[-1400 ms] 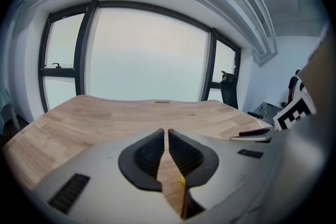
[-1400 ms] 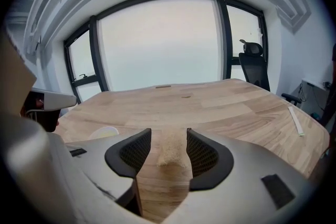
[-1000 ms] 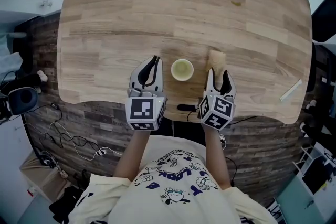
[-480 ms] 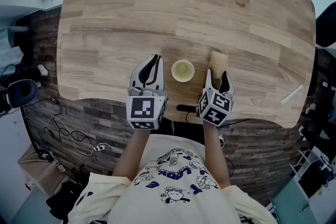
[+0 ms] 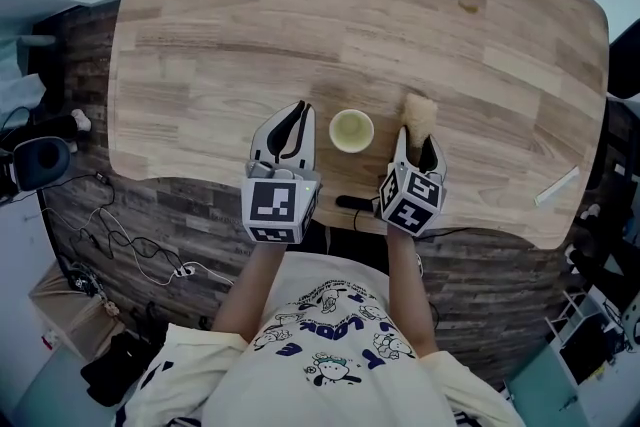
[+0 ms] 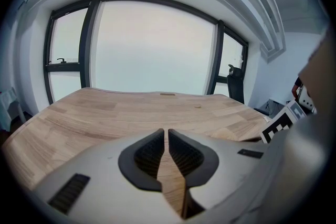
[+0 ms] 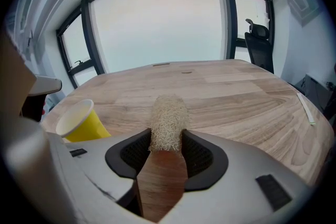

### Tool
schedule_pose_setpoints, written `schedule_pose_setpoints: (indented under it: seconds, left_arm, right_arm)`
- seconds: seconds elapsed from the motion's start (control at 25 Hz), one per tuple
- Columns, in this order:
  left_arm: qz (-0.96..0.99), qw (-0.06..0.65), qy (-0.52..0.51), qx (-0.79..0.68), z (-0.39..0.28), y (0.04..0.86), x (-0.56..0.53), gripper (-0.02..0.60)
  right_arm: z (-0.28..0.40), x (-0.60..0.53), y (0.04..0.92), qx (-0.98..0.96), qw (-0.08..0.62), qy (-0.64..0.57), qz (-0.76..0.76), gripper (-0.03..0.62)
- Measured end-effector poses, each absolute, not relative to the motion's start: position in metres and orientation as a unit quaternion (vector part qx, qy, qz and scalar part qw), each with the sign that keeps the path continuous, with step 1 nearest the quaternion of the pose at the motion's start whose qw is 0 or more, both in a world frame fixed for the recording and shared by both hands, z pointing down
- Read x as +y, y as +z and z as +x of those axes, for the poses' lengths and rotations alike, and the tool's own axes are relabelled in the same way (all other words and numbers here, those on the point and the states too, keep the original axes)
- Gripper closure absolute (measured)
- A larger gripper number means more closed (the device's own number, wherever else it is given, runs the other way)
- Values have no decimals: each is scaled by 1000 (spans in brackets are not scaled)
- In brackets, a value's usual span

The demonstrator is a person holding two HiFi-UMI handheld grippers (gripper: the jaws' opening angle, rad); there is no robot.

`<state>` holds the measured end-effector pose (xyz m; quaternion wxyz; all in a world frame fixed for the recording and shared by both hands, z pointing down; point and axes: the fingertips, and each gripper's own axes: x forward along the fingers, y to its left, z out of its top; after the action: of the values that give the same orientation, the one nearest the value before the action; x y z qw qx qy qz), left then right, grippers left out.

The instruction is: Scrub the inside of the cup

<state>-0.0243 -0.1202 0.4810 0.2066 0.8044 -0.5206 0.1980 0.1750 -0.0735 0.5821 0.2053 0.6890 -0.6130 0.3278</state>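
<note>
A small yellow cup point(image 5: 351, 130) stands upright and empty on the wooden table point(image 5: 250, 35); in the right gripper view the cup point(image 7: 79, 120) is at the left. To its right lies a beige loofah sponge point(image 5: 419, 110). My right gripper point(image 5: 417, 141) reaches over the sponge's near end. Its jaws have just been closing, and the sponge point(image 7: 169, 113) sits between the pads, filling the gap without looking squeezed. My left gripper point(image 5: 298, 111) rests left of the cup, shut with nothing in it point(image 6: 167, 136).
A white strip point(image 5: 555, 185) lies near the table's right front edge. A small stain point(image 5: 468, 6) marks the far right of the top. The table's front edge runs just under both grippers. An office chair point(image 7: 257, 34) stands beyond the table.
My right gripper has sunk a little over the sponge's near end. The left gripper and the cup have kept still.
</note>
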Motion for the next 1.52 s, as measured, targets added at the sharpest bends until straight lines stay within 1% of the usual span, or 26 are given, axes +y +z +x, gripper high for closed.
schedule_pose_setpoints:
  seconds: [0.32,0.68,0.76,1.2,1.4,1.52]
  left_arm:
    - [808,207,197,-516,-21,482,-122,570]
    - [806,207,201,-517,-28,482,-118,571]
    - [805,205,206,-517,-31,483,-117,548]
    - [807,212,215,-508,-47,498,-103,518]
    - [827,212,236,-463,-42,516,-90,450]
    - [844,211,237,-433,-36,523,-84,434]
  right_arm:
    - [174,-76,581,-618,206,323,686,482]
    - [162,-79,571,-636,189,322,675,493]
    - [159,-82,568,-640,187,319,673,493]
    - [146,-82,561,-657,192,310,660,493]
    - [142,-84,558,-662,195,306,656,494]
    - [141,-85,556,-664,199,301,655,493]
